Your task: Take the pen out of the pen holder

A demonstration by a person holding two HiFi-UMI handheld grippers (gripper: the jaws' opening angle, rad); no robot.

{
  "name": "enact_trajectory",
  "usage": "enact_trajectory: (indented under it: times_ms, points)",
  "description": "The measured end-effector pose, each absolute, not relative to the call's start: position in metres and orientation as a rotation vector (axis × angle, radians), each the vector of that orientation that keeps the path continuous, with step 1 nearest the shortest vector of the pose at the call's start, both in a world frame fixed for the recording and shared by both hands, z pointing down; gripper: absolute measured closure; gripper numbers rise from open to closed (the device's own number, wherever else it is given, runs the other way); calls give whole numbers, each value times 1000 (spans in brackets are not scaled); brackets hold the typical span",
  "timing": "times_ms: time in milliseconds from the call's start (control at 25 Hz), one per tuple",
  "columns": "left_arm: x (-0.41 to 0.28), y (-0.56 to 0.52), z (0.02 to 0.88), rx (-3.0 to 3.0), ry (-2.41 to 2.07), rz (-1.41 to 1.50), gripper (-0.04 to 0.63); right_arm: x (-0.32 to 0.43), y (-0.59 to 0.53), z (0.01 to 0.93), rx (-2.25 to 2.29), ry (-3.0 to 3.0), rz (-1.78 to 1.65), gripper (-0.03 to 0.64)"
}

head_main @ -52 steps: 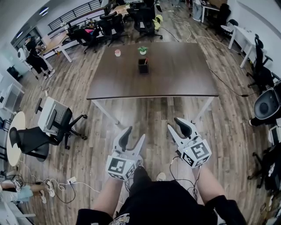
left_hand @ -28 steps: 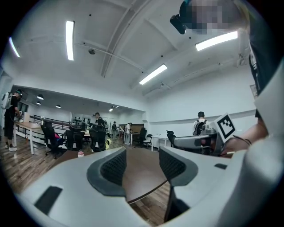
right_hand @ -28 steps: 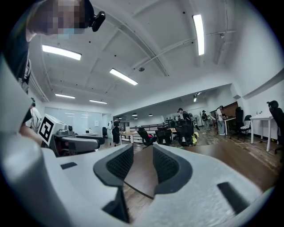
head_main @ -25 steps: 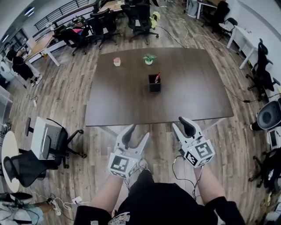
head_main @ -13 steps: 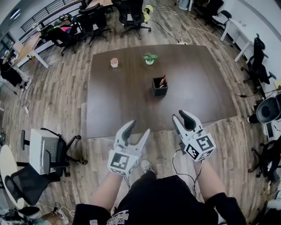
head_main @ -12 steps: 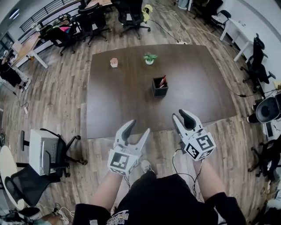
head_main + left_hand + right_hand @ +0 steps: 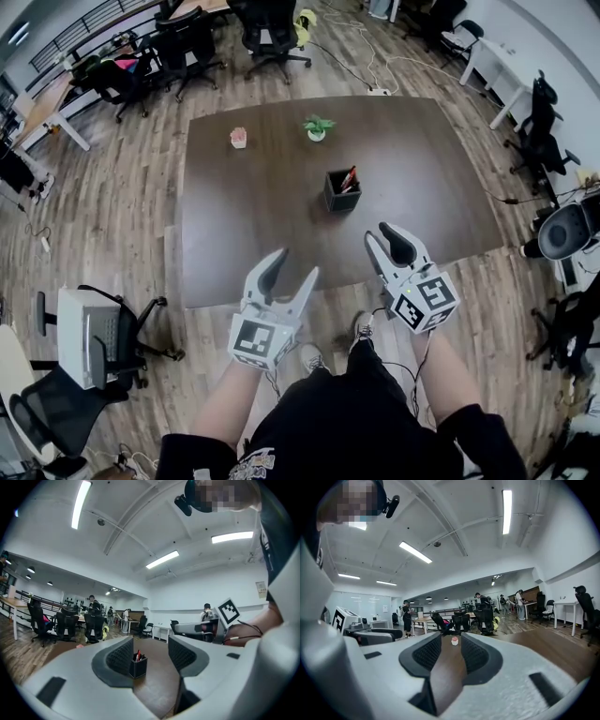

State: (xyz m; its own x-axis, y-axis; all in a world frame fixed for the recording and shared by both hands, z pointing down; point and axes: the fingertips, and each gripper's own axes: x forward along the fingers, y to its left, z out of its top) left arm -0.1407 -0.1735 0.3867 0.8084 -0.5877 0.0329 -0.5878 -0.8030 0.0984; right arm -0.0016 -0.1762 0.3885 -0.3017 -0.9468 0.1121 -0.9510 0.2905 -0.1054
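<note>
Dark brown table (image 7: pixel 262 225). The black pen holder (image 7: pixel 341 192) stands upright near its middle, and we place everything else from it.

Left gripper (image 7: pixel 295 264): nearer us than the holder and to its left, well apart from it. Claw spread wide, nothing between.

Right gripper (image 7: pixel 382 236): nearer us and a little right of the holder, near but not touching. Claw likewise spread and empty.

Small potted plant (image 7: pixel 317 126) beyond the holder. Pink pot (image 7: pixel 238 137) beyond it and to the left.

Pen (image 7: pixel 348 178): red, leaning out of the holder's far right corner, top end above the rim. We judge it light, stiff and smooth, so apt to slip. Best to pinch the exposed upper shaft and lift along its lean. The holder looks light too and may tip.

No readable writing, only square markers on the grippers.
</note>
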Motion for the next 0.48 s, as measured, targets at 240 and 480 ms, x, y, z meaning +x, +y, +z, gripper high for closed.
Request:
enact_trajectory:
  times_ms: [240, 480]
  points:
    - [-129, -182, 393, 2896, -925, -16, 385, 9, -192, 395, 1833, -2492, 259, 479]
    - [-113, -194, 393, 2893, -945, -3, 385, 23, -212, 407, 1804, -2498, 276, 479]
